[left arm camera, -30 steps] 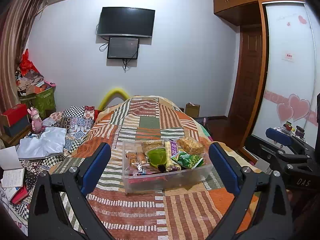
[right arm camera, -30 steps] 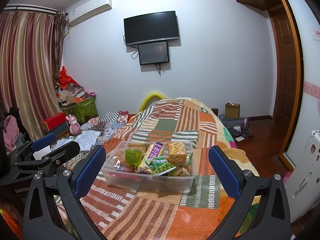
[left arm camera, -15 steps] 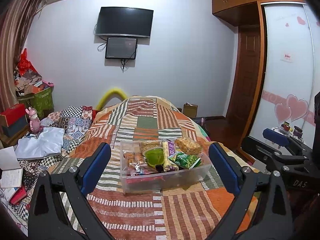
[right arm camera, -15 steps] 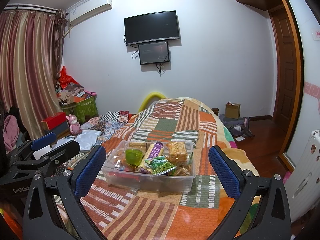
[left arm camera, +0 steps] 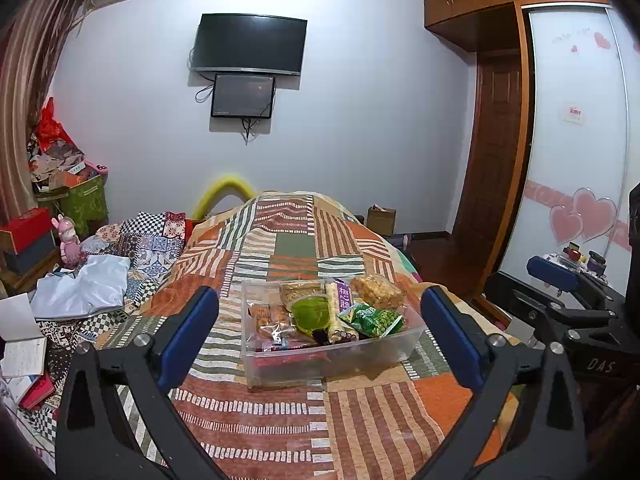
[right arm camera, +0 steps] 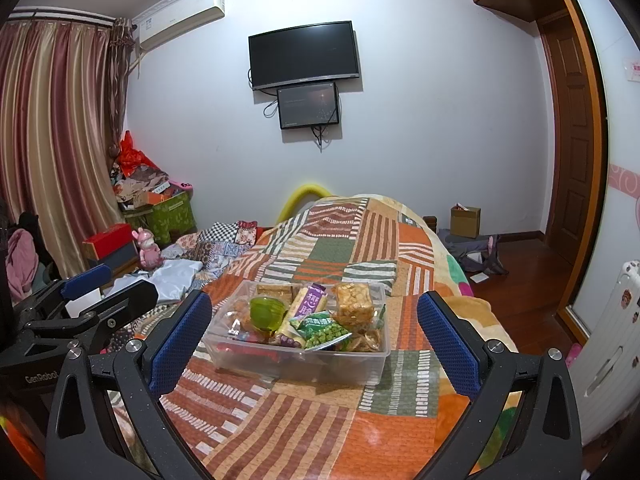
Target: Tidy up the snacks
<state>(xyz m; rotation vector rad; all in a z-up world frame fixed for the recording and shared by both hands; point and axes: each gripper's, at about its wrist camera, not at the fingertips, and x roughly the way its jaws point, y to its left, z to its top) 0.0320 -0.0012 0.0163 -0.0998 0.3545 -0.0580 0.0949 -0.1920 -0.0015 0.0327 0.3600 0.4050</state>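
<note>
the left claw (left arm camera: 320,334) is spread wide, its two blue pads far apart, and it holds and touches nothing. the right claw (right arm camera: 314,338) is spread just as wide and is likewise empty. both hang above the near end of the bed (left arm camera: 260,420), short of the clear plastic bin (left arm camera: 332,350), and point level along the bed toward it. from the left wrist view the bin sits framed between the left claw's pads, and the right claw's black frame shows off to the right of the bin (left arm camera: 560,304). from the right wrist view the bin (right arm camera: 300,360) again sits between the pads, with the left claw's frame off to the left of it (right arm camera: 88,300).

the snacks all lie inside the bin, which rests on the patchwork blanket (right arm camera: 360,432): a green cup (right arm camera: 266,312) toward the bin's left side, a purple-labelled packet (right arm camera: 308,304) just right of the cup, a green pea packet (right arm camera: 324,330) in front of that, and a golden puffed bar (right arm camera: 352,304) at the bin's right rear. wrapped biscuits (left arm camera: 266,318) fill the bin's left corner.

compared with a second ago, the left view has drifted slightly so the bin sits a little left of where it did; the right view is nearly unchanged. both claws are as wide as before.
</note>
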